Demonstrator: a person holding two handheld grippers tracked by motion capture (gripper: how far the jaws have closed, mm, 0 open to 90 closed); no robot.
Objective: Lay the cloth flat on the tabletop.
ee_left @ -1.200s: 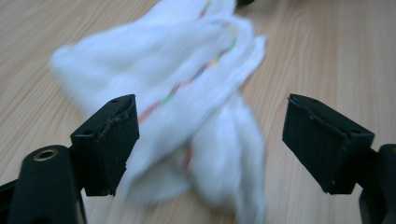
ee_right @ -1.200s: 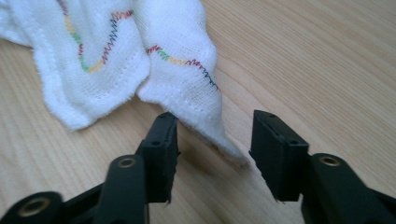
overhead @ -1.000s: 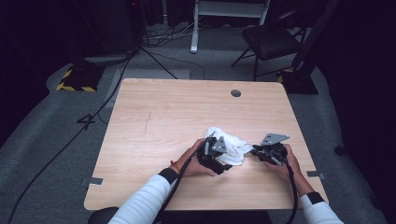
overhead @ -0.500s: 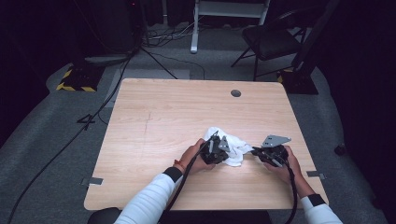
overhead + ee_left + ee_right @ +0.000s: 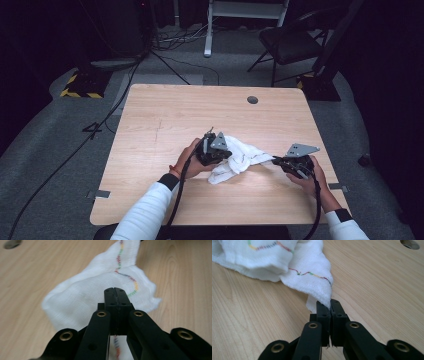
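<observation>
The tabletop (image 5: 165, 115) is pale wood with a fine straight grain and a smooth, faintly sheened finish. On it lies a cloth (image 5: 82, 302) of white, loosely woven, matt fabric with a soft nubbly weave and a wavy line of multicoloured stitching. The left claw (image 5: 115, 293) and right claw (image 5: 330, 305) are smooth black plastic with a dull gloss, set with small brass-coloured metal rivets, and each carries a flat grey matt plate in the high view.
</observation>
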